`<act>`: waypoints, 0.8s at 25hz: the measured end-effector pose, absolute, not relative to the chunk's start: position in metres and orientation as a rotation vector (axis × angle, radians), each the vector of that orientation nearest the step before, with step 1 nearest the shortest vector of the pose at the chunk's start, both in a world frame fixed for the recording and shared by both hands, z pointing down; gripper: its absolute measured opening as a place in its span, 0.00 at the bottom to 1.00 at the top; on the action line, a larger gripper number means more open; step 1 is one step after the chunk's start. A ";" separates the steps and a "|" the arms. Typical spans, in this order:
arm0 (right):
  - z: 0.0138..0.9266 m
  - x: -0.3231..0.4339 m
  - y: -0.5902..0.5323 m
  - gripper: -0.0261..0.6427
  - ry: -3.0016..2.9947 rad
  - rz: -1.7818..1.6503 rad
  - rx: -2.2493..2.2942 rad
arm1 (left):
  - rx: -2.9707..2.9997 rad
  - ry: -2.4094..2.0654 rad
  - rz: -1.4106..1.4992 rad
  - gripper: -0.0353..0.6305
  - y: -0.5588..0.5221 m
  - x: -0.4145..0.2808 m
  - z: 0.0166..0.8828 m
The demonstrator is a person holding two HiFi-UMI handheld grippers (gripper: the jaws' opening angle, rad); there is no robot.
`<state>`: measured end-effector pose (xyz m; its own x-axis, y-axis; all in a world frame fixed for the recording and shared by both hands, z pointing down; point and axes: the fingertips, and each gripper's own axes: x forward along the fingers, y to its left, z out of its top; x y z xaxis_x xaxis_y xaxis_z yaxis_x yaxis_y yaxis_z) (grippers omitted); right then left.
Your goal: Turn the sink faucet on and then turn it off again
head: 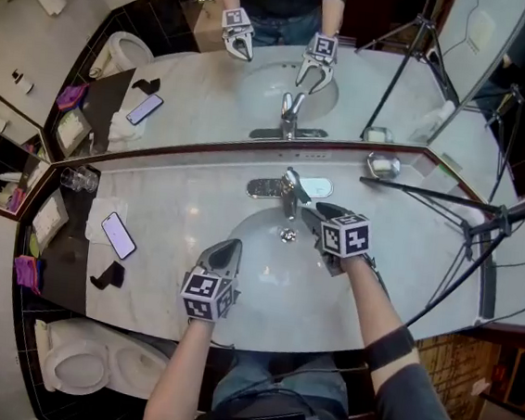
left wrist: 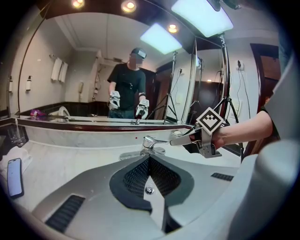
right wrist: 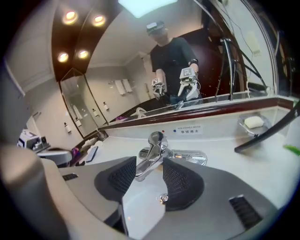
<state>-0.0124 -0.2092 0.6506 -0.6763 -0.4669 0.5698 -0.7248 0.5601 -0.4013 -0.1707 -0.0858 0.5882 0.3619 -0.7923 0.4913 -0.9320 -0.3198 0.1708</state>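
The chrome faucet [head: 290,190] stands at the back of the white basin [head: 255,278], its lever pointing forward over the spout. My right gripper [head: 314,215] is open just right of and in front of it. In the right gripper view the faucet [right wrist: 154,152] shows in the gap between the open gripper's [right wrist: 149,169] pads, untouched. My left gripper [head: 229,248] hangs shut and empty over the basin's front left. In the left gripper view the gripper's [left wrist: 150,169] pads meet, with the faucet [left wrist: 149,142] beyond. I see no water running.
A phone [head: 118,235] lies on a white cloth at the counter's left, by a glass [head: 79,179] and a black object [head: 106,277]. A soap dish [head: 383,164] sits at the back right. Tripod legs [head: 431,199] cross the right side. The mirror [head: 190,104] backs the counter; a toilet [head: 88,363] is lower left.
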 end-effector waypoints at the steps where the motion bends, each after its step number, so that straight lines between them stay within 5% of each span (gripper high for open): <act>1: 0.654 -0.014 -0.214 0.34 -2.395 0.946 0.973 | 2.202 -1.497 0.447 0.05 -0.087 -0.171 0.592; 20: 0.666 -0.055 -0.267 0.27 -2.344 1.597 0.970 | 2.095 -1.510 0.461 0.05 -0.080 -0.202 0.627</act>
